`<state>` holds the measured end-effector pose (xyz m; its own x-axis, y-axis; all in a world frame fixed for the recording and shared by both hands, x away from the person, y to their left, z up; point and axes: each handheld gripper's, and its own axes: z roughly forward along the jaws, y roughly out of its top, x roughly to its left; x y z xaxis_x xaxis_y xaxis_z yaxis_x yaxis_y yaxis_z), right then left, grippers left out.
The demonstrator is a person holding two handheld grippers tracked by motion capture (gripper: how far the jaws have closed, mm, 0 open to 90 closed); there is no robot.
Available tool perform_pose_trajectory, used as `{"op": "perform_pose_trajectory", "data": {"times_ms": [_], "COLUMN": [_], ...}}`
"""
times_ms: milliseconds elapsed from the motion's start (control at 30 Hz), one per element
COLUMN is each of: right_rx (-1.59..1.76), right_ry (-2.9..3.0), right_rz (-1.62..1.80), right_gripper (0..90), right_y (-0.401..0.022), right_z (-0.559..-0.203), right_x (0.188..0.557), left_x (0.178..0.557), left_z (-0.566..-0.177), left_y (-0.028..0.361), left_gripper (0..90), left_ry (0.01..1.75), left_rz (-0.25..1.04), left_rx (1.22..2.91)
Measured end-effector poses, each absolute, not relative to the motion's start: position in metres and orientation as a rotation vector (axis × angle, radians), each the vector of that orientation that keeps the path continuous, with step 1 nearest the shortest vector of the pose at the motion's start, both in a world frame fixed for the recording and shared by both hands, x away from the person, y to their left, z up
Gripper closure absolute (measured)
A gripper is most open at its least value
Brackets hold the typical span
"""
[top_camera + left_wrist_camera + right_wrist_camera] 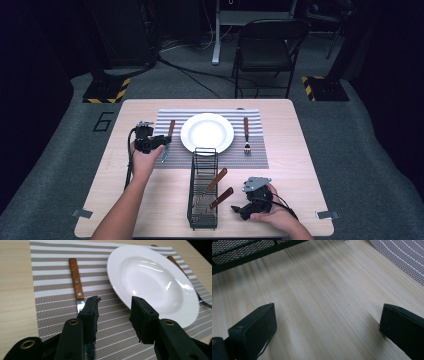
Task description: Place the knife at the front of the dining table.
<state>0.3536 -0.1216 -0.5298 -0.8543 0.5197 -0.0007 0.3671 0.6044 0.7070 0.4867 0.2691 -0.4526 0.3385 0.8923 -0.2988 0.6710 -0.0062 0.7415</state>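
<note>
**Ana:** Left gripper sits low over the striped placemat, jaws parted, nothing between them. One jaw lies right on the blade of the wooden-handled knife.

**Ben:** And that knife lies on the placemat just left of the white plate, handle pointing to the far side, blade toward the person. Its long axis runs near-to-far, almost in line with the jaws, so it sits straight ahead and slightly left of the gap.

**Ana:** Right gripper?

**Ben:** Spread wide over bare table near the right front corner, empty, beside the black wire caddy that holds two more wooden-handled utensils.

**Ana:** There's a fork right of the plate, also lying near-to-far.

**Ben:** Left hand is plainly nearer the knife. My guess: it either just set it down or needs a small shift left to straddle it.
</note>
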Motion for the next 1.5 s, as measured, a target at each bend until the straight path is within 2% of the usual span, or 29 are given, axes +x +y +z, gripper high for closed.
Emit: {"op": "perform_pose_trajectory", "data": {"times_ms": [533,733,1133,1500], "right_rx": [0.730,0.730,0.729,0.731], "right_ry": [2.624,2.624,2.624,2.623], "right_rz": [1.086,1.086,1.086,1.086], "right_gripper": [0.3,0.3,0.3,0.3], "right_y": [-0.122,-0.122,-0.122,-0.122], "right_z": [-0.530,-0.530,-0.530,-0.530], "right_x": [0.354,0.354,0.354,0.354], "left_x": [0.452,0.436,0.405,0.383], "left_z": [-0.431,-0.426,-0.427,-0.447], "left_y": [0.273,0.280,0.286,0.287], "left_gripper": [57.6,57.4,56.6,52.4], "left_ry": [1.289,1.270,1.231,1.179], "left_rz": [0.348,0.355,0.344,0.341], "left_rx": [1.842,1.826,1.834,1.880]}}
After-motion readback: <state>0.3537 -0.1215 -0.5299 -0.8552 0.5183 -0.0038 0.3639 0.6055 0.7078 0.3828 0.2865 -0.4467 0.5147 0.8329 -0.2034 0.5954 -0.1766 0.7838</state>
